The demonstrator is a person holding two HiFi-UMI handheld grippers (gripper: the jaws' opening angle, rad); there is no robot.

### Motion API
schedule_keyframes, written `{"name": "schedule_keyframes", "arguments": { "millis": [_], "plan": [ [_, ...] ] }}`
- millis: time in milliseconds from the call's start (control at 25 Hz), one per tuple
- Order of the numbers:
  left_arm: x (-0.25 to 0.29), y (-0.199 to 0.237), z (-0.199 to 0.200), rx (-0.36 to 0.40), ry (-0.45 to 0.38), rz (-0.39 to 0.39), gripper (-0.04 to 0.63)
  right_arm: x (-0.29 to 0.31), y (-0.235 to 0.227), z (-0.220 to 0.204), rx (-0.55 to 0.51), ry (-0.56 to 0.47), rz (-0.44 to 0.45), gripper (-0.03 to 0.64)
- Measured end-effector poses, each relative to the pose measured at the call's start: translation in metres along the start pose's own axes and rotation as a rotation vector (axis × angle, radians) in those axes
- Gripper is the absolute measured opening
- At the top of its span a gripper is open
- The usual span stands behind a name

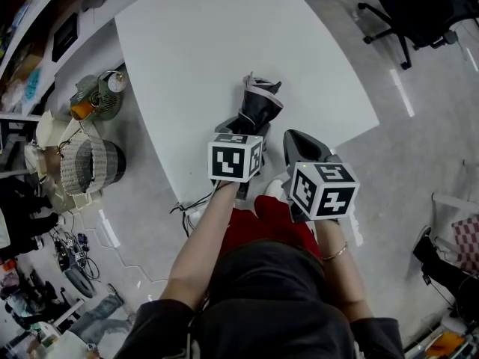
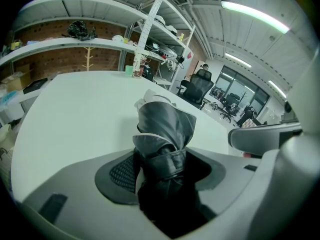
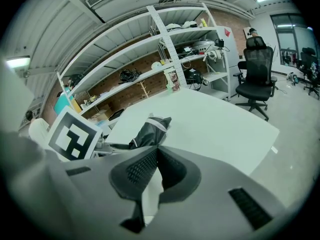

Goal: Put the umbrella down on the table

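Note:
A folded black umbrella [image 1: 258,103] with a pale trim lies on the white table [image 1: 209,43] near its front edge, its end pointing away from me. My left gripper [image 1: 241,124] is over its near end. In the left gripper view the umbrella [image 2: 165,129] sits between the jaws, and my left gripper [image 2: 165,173] is open, with the right pad standing off the fabric. My right gripper [image 1: 296,137] hangs just to the right at the table edge. Its jaws meet at the tips with nothing in them, so my right gripper [image 3: 154,151] is shut. The umbrella [image 3: 149,131] shows beyond it.
A black office chair [image 1: 419,13] stands on the floor at the far right. A woven basket [image 1: 90,163] and loose cables [image 1: 71,249] sit on the floor left of the table. Shelving [image 3: 165,49] runs along the far wall. A small cup [image 2: 129,70] stands at the table's far edge.

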State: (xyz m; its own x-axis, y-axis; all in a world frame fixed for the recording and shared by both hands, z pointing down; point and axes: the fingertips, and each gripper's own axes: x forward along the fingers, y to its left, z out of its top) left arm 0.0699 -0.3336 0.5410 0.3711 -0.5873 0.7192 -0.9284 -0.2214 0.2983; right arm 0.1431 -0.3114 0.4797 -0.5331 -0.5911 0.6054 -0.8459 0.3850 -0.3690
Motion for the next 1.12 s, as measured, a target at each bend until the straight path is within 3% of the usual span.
{"name": "schedule_keyframes", "arguments": {
  "millis": [600, 1120],
  "plan": [
    [-0.037, -0.001, 0.017, 0.011, -0.121, -0.051, 0.27, -0.012, 0.02, 0.0, -0.005, -0.041, -0.058, 0.018],
    [-0.092, 0.0, 0.041, 0.03, -0.243, -0.159, 0.267, -0.033, 0.044, 0.015, 0.015, -0.139, -0.116, 0.018]
  ]
}}
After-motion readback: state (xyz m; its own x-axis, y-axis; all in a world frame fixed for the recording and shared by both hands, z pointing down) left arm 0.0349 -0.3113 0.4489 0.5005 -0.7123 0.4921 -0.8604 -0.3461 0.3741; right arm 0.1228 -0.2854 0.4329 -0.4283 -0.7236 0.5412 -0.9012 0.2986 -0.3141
